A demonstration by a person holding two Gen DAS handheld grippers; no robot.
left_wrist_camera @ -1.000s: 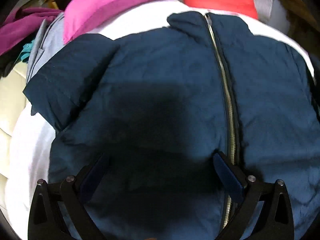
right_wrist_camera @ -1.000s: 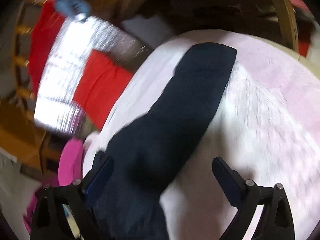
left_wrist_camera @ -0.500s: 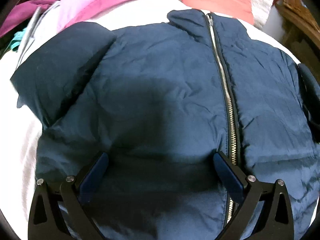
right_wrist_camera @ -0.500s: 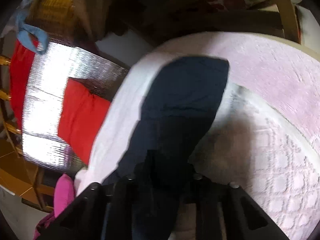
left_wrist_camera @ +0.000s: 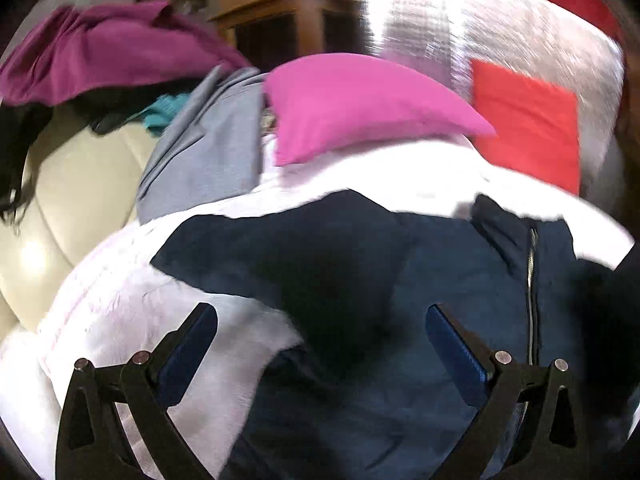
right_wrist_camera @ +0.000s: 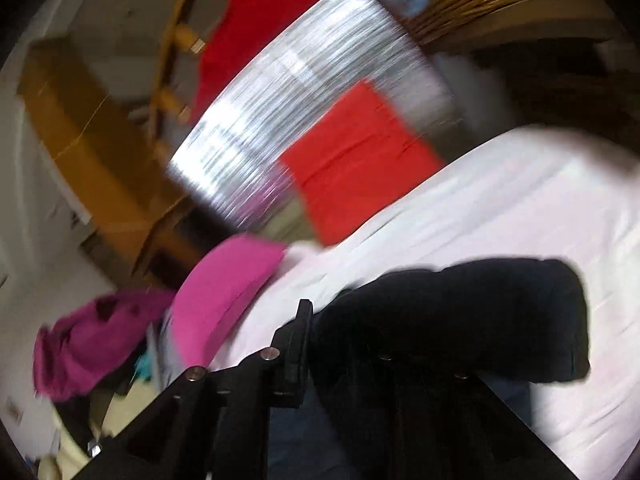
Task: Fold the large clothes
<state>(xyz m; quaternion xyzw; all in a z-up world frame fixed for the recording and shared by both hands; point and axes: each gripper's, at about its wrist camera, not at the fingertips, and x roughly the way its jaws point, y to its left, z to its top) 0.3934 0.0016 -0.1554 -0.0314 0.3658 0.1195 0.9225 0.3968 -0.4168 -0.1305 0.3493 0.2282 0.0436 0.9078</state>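
Right jaws buried under jacket sleeve (right_wrist_camera: 460, 320)

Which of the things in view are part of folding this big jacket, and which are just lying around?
Part of the job:
navy jacket
its sleeve, clamped in the right gripper
left gripper, open above the jacket
white bedspread it lies on

Lying about:
pink cushion
red cushion
purple garment
grey garment

One navy jacket (left_wrist_camera: 440, 272), under and ahead of the left gripper's fingers. One white bedcover (left_wrist_camera: 380, 176) beneath. Beyond the tool: one pink pillow (left_wrist_camera: 360, 104), one grey garment (left_wrist_camera: 208, 152), one magenta garment (left_wrist_camera: 108, 52), one red cloth (left_wrist_camera: 528, 120), one silver sheet (left_wrist_camera: 460, 28).
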